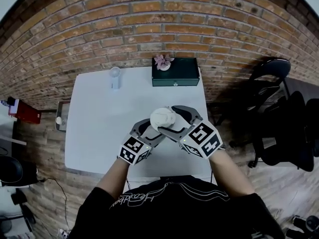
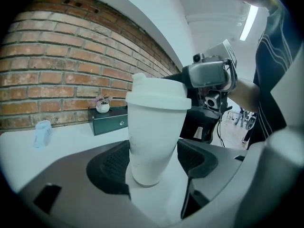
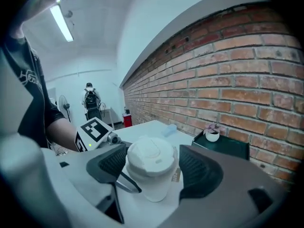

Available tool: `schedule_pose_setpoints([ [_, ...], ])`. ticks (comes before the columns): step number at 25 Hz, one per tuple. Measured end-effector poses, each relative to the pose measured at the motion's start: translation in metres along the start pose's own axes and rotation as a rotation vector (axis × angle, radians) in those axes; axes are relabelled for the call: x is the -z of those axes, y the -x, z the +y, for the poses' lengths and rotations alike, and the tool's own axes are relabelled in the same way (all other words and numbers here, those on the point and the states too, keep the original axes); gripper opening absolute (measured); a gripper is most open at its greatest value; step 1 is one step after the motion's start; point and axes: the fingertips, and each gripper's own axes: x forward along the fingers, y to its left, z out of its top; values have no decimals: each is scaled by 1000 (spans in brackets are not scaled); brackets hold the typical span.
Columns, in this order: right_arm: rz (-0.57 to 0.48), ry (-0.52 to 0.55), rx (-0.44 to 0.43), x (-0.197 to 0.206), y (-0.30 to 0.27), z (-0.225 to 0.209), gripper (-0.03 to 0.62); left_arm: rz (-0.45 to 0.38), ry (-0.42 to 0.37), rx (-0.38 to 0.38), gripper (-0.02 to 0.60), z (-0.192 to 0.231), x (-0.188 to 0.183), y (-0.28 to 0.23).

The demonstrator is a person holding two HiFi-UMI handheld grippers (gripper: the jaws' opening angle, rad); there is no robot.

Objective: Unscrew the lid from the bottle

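Since both sets of pads are on the thing, this step comes down to the twist. The right gripper (image 3: 152, 167) has its pads (image 3: 110, 164) closed against the sides of the lid (image 3: 151, 152), coming in from above at a slant. The left gripper (image 2: 154, 161) is clamped low on the body of the bottle (image 2: 154, 127), pressing in on both sides near the base. One holds and one turns, which is the setup you want.

The bottle is white, upright, and looks to be standing on the white table (image 1: 99, 133) near the front edge, right in front of the person. As far as I can see the lid is seated all the way round, so I'd guess nothing has come loose yet.

My take on doing it well:
- Keep the left clamp dead steady. That body is smooth and tapered, so it could spin or ride up in the pads.
- Roll the right wrist around the bottle's own axis. Any sideways push will just tip it.
- Don't pull up until the thread lets go.
- If the wrist runs out of roll, release, turn back and regrip.

Further back there's a dark green box (image 1: 175, 72) with a little plant (image 1: 163, 61) on it, and a clear cup (image 1: 115, 77) by the brick wall (image 1: 149, 29). All of that is well apart and not in the way.
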Motion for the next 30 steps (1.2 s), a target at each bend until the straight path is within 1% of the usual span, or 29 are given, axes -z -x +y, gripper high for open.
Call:
schedule_pose_setpoints([
  [4, 4, 6, 18, 6, -6, 5, 328, -4, 5, -8, 334, 0, 1, 0],
  [5, 6, 13, 28, 7, -6, 5, 310, -3, 5, -9, 334, 0, 1, 0],
  [7, 14, 18, 40, 8, -5, 3, 313, 0, 3, -9, 333, -1, 1, 0],
  [11, 13, 19, 33, 7, -6, 3, 311, 1, 2, -11, 333, 0, 1, 0],
  [14, 20, 33, 11, 8, -6, 3, 310, 1, 2, -9, 333, 0, 1, 0],
  [17, 40, 70, -40, 9, -5, 5, 307, -3, -2, -10, 333, -1, 1, 0],
  [20, 71, 110, -110, 10, -5, 6, 305, -15, -2, -16, 333, -1, 1, 0],
  [26, 128, 171, -268, 11, -6, 5, 305, -13, 1, -3, 333, -1, 1, 0],
  [30, 167, 241, -383, 11, -7, 6, 305, -16, 1, 6, 333, 0, 1, 1],
])
